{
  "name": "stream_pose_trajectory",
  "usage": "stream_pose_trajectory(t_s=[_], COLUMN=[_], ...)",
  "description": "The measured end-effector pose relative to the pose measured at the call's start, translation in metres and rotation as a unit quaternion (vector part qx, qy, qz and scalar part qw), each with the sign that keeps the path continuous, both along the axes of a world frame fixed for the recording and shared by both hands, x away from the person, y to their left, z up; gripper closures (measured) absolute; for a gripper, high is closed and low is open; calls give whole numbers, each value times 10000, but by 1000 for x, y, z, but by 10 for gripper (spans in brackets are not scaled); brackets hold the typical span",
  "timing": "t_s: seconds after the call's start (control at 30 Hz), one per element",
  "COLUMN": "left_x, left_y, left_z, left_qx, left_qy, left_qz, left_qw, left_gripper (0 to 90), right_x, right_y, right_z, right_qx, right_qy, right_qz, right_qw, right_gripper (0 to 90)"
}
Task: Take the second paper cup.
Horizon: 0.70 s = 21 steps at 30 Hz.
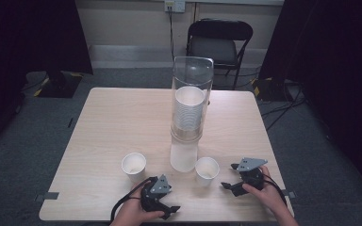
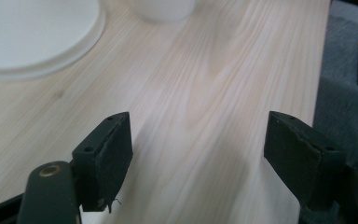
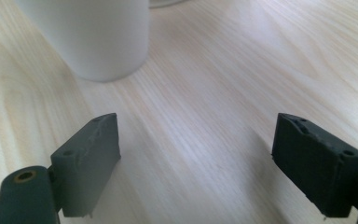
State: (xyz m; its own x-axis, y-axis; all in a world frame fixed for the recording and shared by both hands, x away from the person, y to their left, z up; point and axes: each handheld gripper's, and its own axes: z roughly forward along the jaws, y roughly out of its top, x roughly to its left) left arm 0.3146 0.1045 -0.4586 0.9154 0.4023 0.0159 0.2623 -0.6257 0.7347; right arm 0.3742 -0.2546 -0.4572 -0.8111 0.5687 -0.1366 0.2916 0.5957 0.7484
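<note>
left gripper (image 1: 166,209): black, grey three-cornered plate, black cable | right gripper (image 1: 230,185): same | pads (image 3: 86,163): dark, screw holes

Two paper cups (image 1: 134,165) (image 1: 207,169) flanking cup dispenser (image 1: 191,110), wooden table (image 1: 118,122), hand-held grippers (image 1: 164,205) (image 1: 232,178) open nearby
</note>
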Motion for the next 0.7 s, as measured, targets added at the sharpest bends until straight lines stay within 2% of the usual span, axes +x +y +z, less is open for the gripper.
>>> stream_pose_trajectory(t_s=[0.03,0.17,0.23,0.27,0.3,0.37,0.4,0.47,0.6,0.63,0.67,0.7], left_x=[0,-2,-2,-3,-3,-3,-3,-3,-5,-5,-5,-6], left_y=[8,21,23,30,32,37,43,47,57,57,58,60], left_z=[-2,-5,-6,-6,-7,-6,-8,-8,-12,-12,-13,-14], left_qx=[-37,-52,-72,-112,-146,-110,-180,-166,-200,-200,-191,-87], left_qy=[42,121,97,153,93,135,89,69,-186,-186,-252,-344], left_qz=[46,168,159,152,174,187,180,207,163,163,153,96], left_qw=[10000,9998,9998,9997,9997,9997,9996,9996,9995,9995,9994,9993], left_gripper=[233,232,231,231,231,231,231,230,227,227,227,227], right_x=[0,2,2,3,4,4,5,5,5,5,5,5], right_y=[-1,-6,-7,-9,-11,-12,-14,-15,-17,-17,-17,-17], right_z=[0,0,0,0,-1,-1,-1,-1,-3,-3,-3,-3], right_qx=[-10,10,11,29,47,60,88,104,177,177,182,182], right_qy=[0,26,34,79,90,90,97,123,123,123,118,118], right_qz=[-15,-116,-139,-180,-189,-203,-246,-300,-337,-337,-357,-357], right_qw=[10000,9999,9999,9998,9998,9997,9996,9994,9992,9992,9991,9991], right_gripper=[144,144,144,140,139,139,139,138,129,129,128,128])
